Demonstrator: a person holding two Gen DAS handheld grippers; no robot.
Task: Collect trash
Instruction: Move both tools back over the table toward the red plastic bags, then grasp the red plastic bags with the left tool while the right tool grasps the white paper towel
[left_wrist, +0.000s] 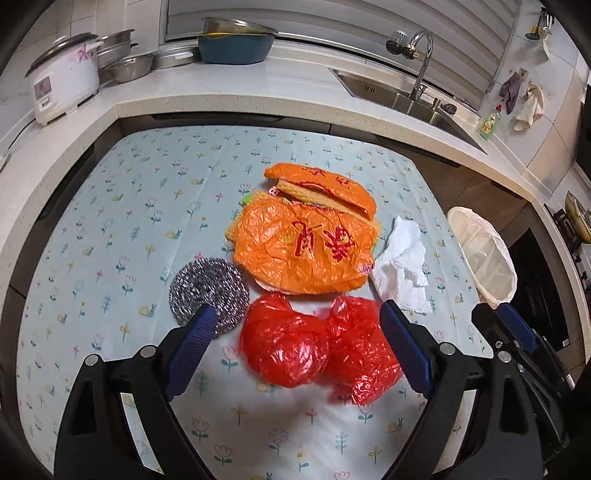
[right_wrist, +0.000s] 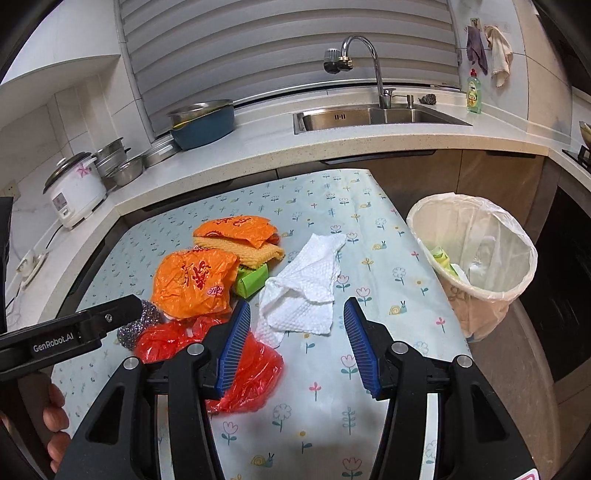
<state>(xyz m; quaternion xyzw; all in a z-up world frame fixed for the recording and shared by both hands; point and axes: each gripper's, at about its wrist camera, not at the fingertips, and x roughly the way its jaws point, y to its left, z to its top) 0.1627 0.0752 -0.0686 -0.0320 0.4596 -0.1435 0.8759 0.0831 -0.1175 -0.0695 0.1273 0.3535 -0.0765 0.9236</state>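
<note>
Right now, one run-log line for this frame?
left gripper: open over red bags | right gripper: open over paper towel | bin: lined, some trash in

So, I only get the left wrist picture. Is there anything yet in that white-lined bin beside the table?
Observer: Yes. The right wrist view looks into the bin. It already holds a yellow-green scrap and something white.
Operator: And is the other gripper holding anything?
Observer: No. The right gripper is open and empty. The white paper towel lies on the cloth just ahead of its fingers, untouched.
</note>
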